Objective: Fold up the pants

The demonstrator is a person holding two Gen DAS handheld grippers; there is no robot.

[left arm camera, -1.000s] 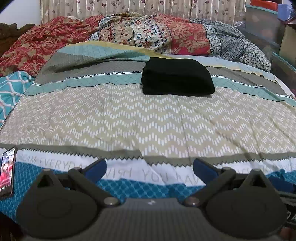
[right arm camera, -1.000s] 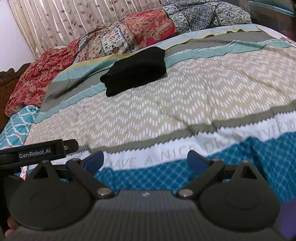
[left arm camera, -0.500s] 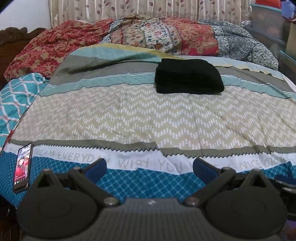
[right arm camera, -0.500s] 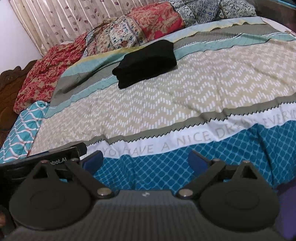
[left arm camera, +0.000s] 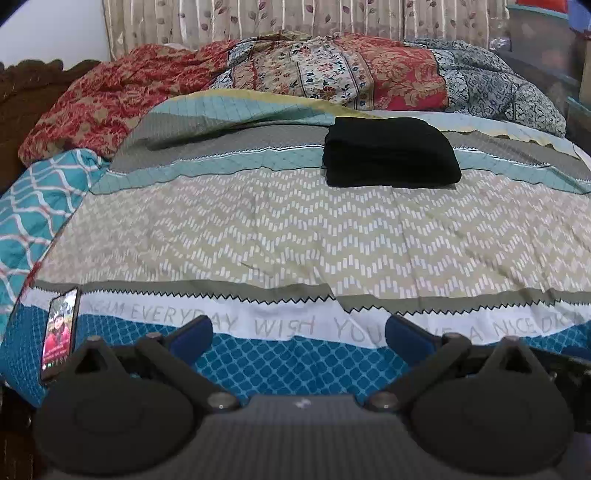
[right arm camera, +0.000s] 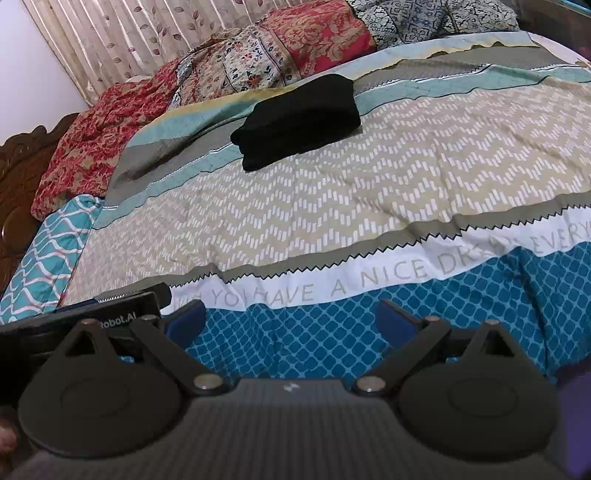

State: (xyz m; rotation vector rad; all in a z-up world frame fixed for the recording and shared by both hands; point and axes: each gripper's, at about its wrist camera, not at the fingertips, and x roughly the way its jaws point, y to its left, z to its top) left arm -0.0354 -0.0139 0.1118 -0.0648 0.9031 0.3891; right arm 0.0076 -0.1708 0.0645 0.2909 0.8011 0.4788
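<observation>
In the left wrist view, the left gripper (left arm camera: pixel 299 334) has its two blue-tipped fingers (left arm camera: pixel 192 334) spread wide apart, and nothing is between them. Under the fingertips lies the blue diamond-patterned border of the bedsheet (left arm camera: pixel 295 236), with a white band of grey printed letters just beyond them. The black pants (left arm camera: pixel 389 151) are already folded into a compact rectangle. They lie well ahead of the fingers, a little to the right of the gap, on the grey and teal stripes of the sheet, flat and apart from everything else. Beside the left finger, on the outer side, a smartphone (left arm camera: pixel 59 334) with a lit screen rests near the edge of the bed. Far beyond the pants a bunched floral quilt (left arm camera: pixel 332 74) lies in front of a leaf-printed curtain (left arm camera: pixel 295 18).

In the right wrist view, the right gripper (right arm camera: pixel 291 319) also has its fingers (right arm camera: pixel 186 317) wide apart and it holds nothing. The blue border of the sheet fills the gap between them. The folded pants (right arm camera: pixel 299 120) lie far ahead, close to the line of the gap, on the teal stripe. Just outside the left finger, the dark body of the other gripper with white lettering comes into view from the left. A carved wooden headboard (right arm camera: pixel 22 177) stands at the far left.
</observation>
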